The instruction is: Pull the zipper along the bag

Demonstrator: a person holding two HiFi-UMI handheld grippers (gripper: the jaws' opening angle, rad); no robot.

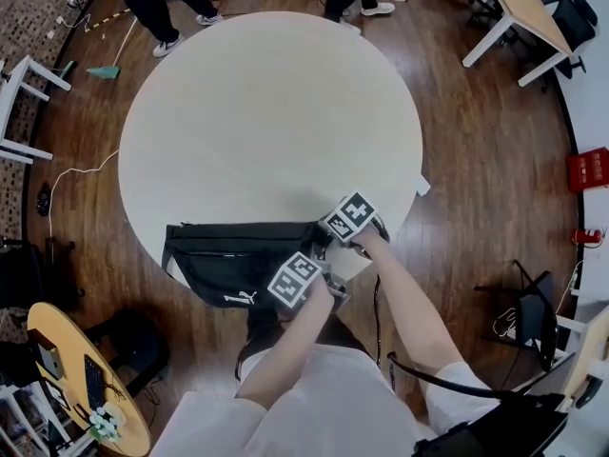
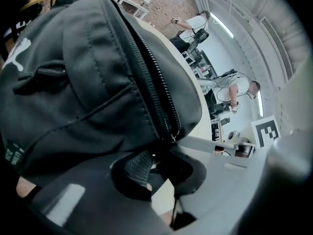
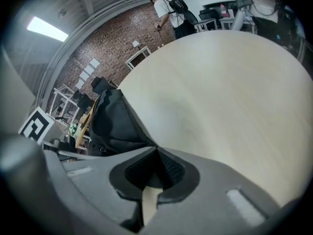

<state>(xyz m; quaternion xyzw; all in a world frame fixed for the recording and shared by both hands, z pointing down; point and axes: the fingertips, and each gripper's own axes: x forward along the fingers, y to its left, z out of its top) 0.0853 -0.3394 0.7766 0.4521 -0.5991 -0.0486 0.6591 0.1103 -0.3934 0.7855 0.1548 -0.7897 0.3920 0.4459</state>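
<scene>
Left gripper (image 2: pixel 161 155), jaws closing, perhaps around the zipper pull (image 2: pixel 172 139)

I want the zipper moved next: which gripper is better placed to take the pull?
Left: the left gripper, jaws closing, sits at the zipper pull; the right gripper seems shut on the end of the bag.

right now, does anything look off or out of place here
Only mildly: the black bag lies right at the near edge of the round table and seems to overhang it slightly. No damage or spill shows.
</scene>
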